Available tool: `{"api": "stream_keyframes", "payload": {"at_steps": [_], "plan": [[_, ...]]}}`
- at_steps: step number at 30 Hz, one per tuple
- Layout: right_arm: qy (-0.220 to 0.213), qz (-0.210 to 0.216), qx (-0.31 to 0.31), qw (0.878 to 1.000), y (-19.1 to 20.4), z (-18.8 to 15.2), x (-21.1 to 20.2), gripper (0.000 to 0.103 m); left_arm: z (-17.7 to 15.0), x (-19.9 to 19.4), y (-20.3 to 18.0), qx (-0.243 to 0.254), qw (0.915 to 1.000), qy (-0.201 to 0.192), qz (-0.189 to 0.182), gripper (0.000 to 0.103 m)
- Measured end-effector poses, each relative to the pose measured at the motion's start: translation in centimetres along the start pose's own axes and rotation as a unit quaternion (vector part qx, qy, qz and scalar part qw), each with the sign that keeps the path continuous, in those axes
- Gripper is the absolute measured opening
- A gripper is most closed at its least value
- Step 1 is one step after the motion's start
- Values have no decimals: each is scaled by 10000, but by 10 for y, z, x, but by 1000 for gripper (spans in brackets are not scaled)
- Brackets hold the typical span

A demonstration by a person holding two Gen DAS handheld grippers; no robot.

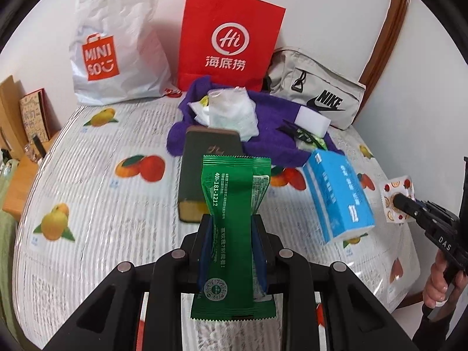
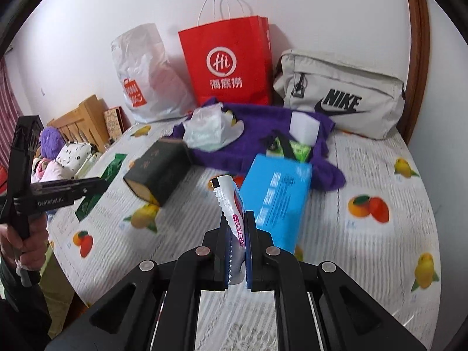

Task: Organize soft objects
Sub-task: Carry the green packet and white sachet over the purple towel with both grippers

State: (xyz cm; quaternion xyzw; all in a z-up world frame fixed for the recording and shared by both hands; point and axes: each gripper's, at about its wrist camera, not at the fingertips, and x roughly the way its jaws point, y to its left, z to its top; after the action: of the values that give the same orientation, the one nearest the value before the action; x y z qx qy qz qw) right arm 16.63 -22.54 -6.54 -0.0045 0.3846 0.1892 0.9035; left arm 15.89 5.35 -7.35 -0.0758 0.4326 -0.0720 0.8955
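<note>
Left gripper [image 1: 232, 219] clamped on green sachet [image 1: 234, 213] at mid-length — flat pack pinched at waist, both ends free, lifted above bed [image 1: 87, 204]. Right gripper [image 2: 237, 234] closed on small white-red sachet [image 2: 231, 207], held edge-on between pads, also off surface. Likely both packets picked for sorting toward one spot. Blue tissue pack [image 2: 276, 201] lies just ahead, by dark box [image 2: 159, 169]. Purple cloth [image 2: 263, 143] heaped behind, carrying white sponge [image 2: 304, 125] and plastic wrap [image 2: 210, 128]. Bags against wall — red paper bag [image 2: 231, 61], grey Nike pouch [image 2: 342, 93] — plausible destinations.
</note>
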Motion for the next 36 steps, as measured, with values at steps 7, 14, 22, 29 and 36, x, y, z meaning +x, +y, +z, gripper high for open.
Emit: {"api": "stream_keyframes", "payload": {"at_steps": [7,14,22,29,36], "plan": [[-46,-83,-38,9999,-8,36,20,8,35,18,-4,1,10000,40,-38,25],[84,-86,-34,9999,-19,70,56,8,66,41,-2,-73,9998,81,-153,25],[163,-267,-205,9993,-28,104,96,8,106,76,-3,-97,9995,159,-274,25],[377,-500,-357,9974,-40,126,136,8,134,115,-13,-62,9986,358,-383,25],[613,-583,-460,9954,-53,140,169,8,159,156,-32,104,9971,588,-468,25]]}}
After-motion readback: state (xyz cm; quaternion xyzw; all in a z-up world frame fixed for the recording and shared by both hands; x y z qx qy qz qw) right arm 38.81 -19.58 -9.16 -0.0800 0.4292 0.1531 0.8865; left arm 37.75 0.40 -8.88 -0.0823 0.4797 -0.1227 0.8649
